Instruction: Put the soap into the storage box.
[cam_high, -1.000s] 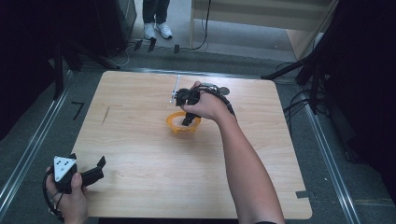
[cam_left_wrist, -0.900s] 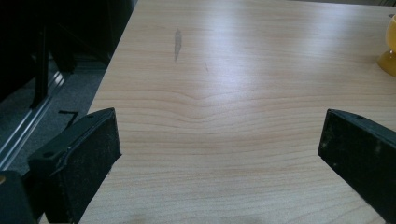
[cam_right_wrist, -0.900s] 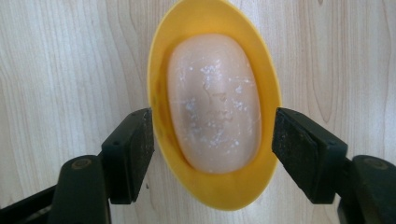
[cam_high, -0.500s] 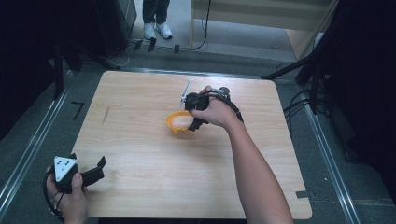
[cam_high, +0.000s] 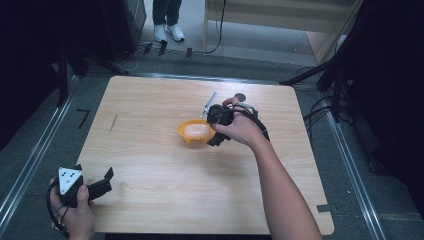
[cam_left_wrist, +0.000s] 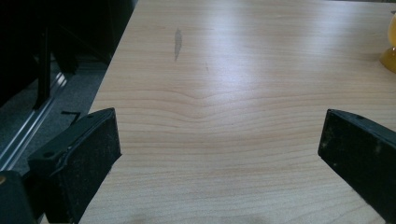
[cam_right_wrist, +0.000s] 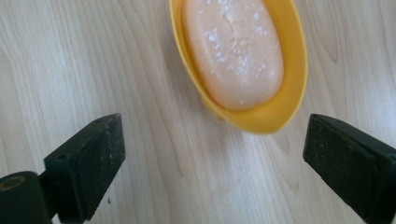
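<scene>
My right claw (cam_right_wrist: 212, 158) has just been opening, and now its jaws stand wide with nothing between them — only the bare table (cam_right_wrist: 60, 60) shows in the gap. One second ago this hand was right over the yellow dish (cam_high: 196, 131); now it has slid to the right side of it, so the dish sits free. In the right gripper view the soap (cam_right_wrist: 232, 50) lies inside the dish, pale peach with white flecks, and the dish rests flat on the wood just ahead of my jaws. I judge that the soap is now placed and let go, so this step looks done.

My right hand (cam_high: 239, 126) is stretched far over the table, the claw pointing down and toward the dish, near it but not touching. Behind the hand lies a small metal thing (cam_high: 210, 103); what it is, I cannot tell.

My left claw (cam_high: 95, 187) rests at the near left corner of the table — open too, holding nothing, well apart from the dish.
</scene>
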